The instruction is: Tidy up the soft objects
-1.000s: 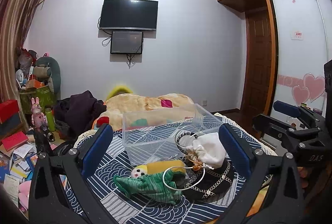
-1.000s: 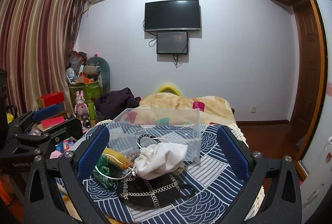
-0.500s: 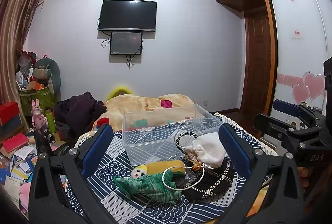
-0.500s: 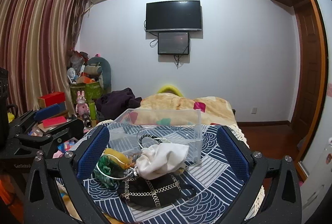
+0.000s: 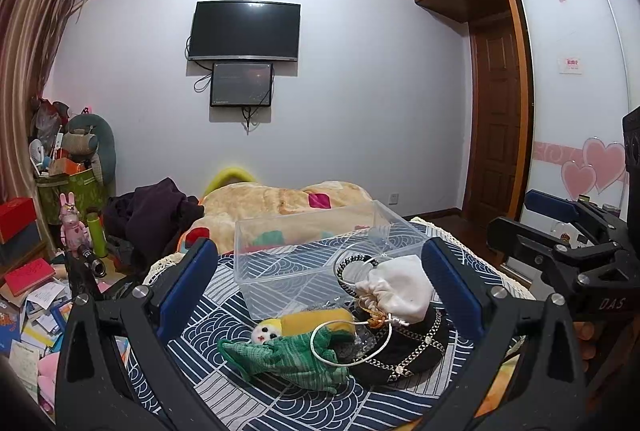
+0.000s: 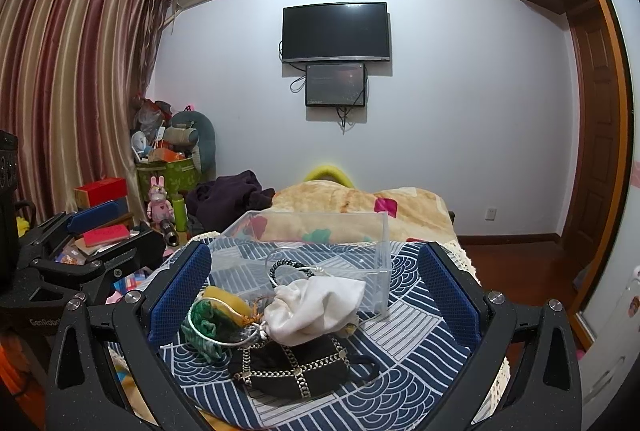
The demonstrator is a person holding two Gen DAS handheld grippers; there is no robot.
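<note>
A pile of soft things lies on a blue patterned cloth [image 5: 256,315]: a white drawstring pouch [image 5: 394,293], a yellow-and-green corn plush [image 5: 296,345] and a black chain-trimmed pouch [image 5: 404,355]. A clear plastic bin [image 5: 316,255] stands empty just behind them. My left gripper [image 5: 320,295] is open and empty, with the pile between its fingers. My right gripper [image 6: 316,295] is open and empty over the white pouch [image 6: 316,303], the black pouch [image 6: 296,367] and the plush [image 6: 208,323]. The bin [image 6: 320,243] lies beyond.
A bed with a beige blanket [image 6: 352,203] and dark clothes [image 6: 228,195] lies behind the bin. Boxes, books and toys [image 5: 36,271] clutter the floor at left. A wardrobe [image 5: 580,111] stands at right.
</note>
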